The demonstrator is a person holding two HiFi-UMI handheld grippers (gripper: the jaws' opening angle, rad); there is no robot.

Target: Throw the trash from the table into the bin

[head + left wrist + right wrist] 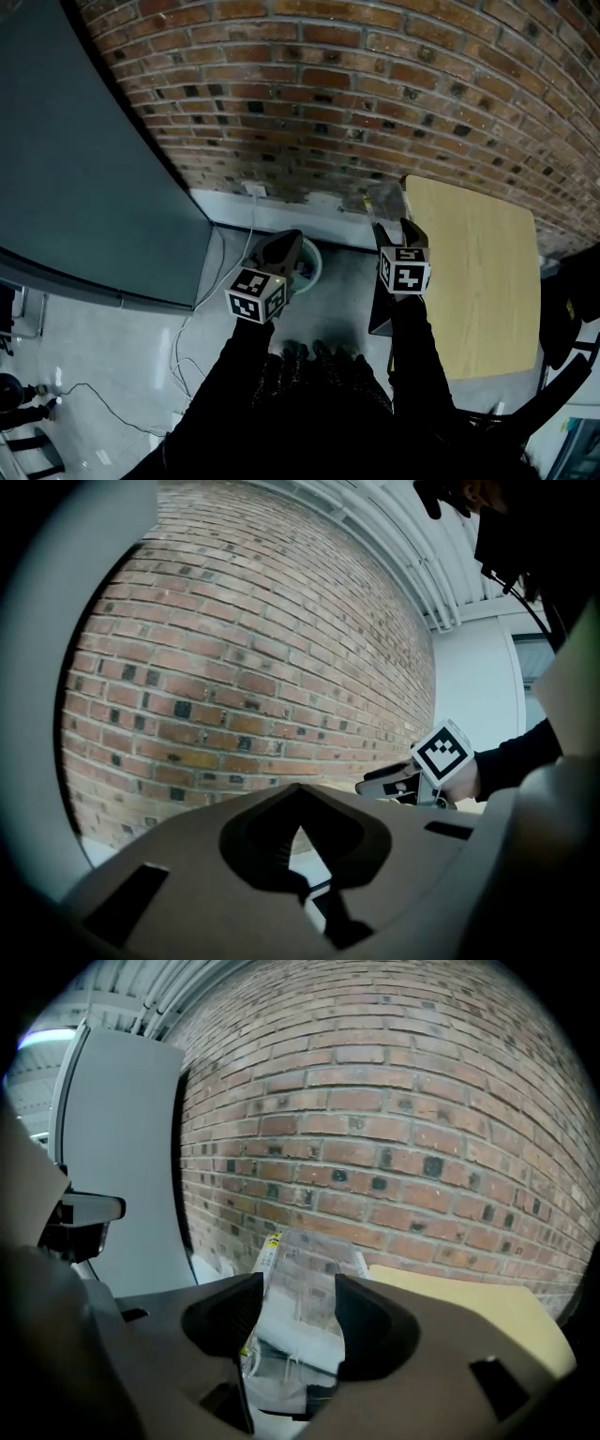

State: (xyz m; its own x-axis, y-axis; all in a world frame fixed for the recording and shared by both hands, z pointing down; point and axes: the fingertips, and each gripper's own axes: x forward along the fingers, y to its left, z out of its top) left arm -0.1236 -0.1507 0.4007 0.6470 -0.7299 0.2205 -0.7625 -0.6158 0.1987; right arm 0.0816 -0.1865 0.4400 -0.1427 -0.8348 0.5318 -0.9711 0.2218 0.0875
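My right gripper (398, 231) (298, 1297) is shut on a crumpled clear plastic wrapper (384, 201) (300, 1283) with a yellow strip on its edge. It holds the wrapper in the air by the near left corner of the wooden table (478, 281) (450, 1288). My left gripper (284, 247) (300, 794) has its fingertips together with nothing between them. It hovers just left of a small pale green bin (309, 269), which stands on the floor by the wall. In the left gripper view, the right gripper's marker cube (441, 752) shows at the right.
A brick wall (328, 103) runs across the back, with a white skirting and a socket (255, 189). A large dark panel (84, 159) stands at the left. Cables (187, 328) trail over the grey floor. Something black (562, 323) sits at the table's right edge.
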